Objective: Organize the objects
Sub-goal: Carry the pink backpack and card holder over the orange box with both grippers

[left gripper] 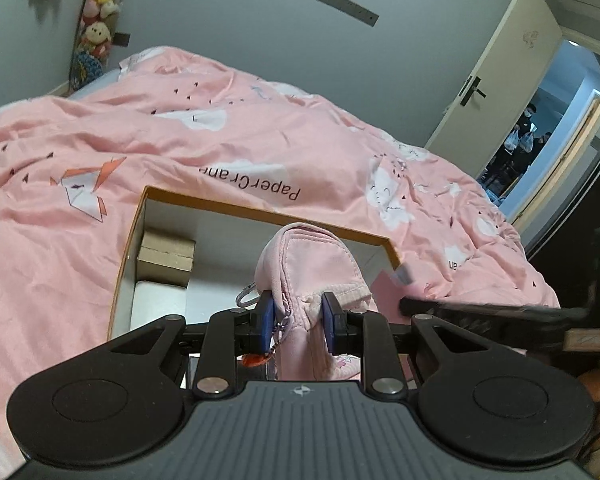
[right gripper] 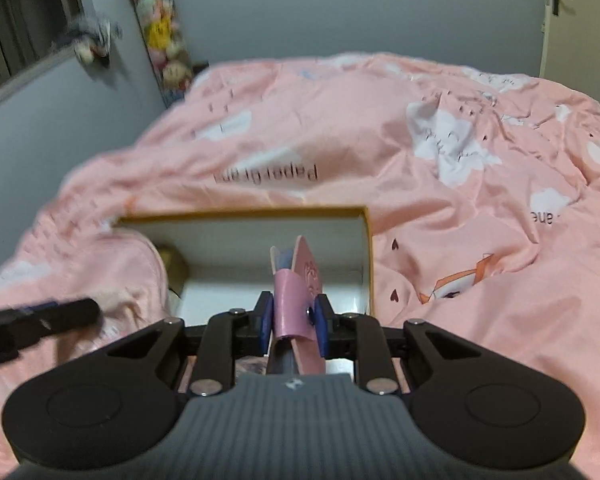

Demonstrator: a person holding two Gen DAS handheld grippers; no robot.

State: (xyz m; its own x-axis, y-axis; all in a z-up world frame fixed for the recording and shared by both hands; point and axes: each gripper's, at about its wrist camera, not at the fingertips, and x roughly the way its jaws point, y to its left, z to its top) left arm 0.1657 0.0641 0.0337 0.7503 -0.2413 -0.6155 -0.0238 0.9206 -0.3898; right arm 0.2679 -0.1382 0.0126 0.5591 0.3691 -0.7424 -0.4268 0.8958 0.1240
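Right now, the left hand-held gripper [left gripper: 298, 320] is clamped on a soft pink pouch [left gripper: 308, 264]. The pouch sits in the middle of the left wrist view, held over the open box [left gripper: 260, 212] that lies on the bed [left gripper: 140, 140]. It looks light and squishy, like cloth with a zipper. It bends where the blue pads [left gripper: 267, 318] pinch it, so it may flop or sag when moved. A metal clip [left gripper: 247, 296] and a small charm hang from its left side and could catch on the box edge. Pinching the thick seam near the zipper looks like the best hold.

The right hand-held gripper [right gripper: 294, 320] is squeezed shut on a pink notebook [right gripper: 296, 280] with a strap, in the middle of the right wrist view. It points into the same box. The notebook looks thin, flat and fairly stiff, and its smooth cover could slip. Gripping across the strap seems a safe spot.

Inside the box, at its left end, a small brown carton [left gripper: 166, 256] rests. The picture from the right side is a bit blurry.
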